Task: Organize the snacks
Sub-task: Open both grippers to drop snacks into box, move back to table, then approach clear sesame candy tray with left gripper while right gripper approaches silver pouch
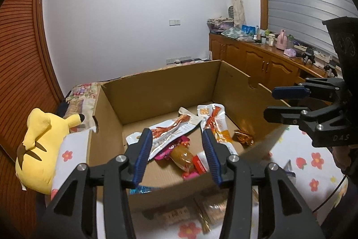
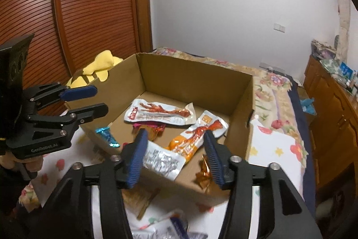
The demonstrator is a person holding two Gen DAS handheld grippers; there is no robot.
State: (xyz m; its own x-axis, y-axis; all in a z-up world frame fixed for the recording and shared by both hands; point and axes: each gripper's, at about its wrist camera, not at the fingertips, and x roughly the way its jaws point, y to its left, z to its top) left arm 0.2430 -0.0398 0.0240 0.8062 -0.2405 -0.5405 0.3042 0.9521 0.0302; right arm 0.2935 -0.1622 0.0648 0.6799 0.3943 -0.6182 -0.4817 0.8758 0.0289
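Snacks (image 2: pixel 160 114) in box (image 1: pixel 161 91) (2 grippers apart)

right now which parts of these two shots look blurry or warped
Left wrist view: snacks below the cardboard box near wall smear out, wardrobe bows. Right wrist view: the gold wrapper and bottom packets blur, wardrobe slats curve, corners go black.

Bed (image 2: pixel 279 149) with white flower-print cover carries the lot. Open cardboard box (image 1: pixel 161 86) sits on it, mid-bed. Yellow plush (image 1: pixel 38 149) lies on the bed touching the box's left wall. Blue wrapper (image 2: pixel 107 136) on the cover just beside the box's near-left corner. More packets (image 2: pixel 156 225), blurred, on the cover in front of the box. Floral quilt (image 2: pixel 268 86) behind the box.
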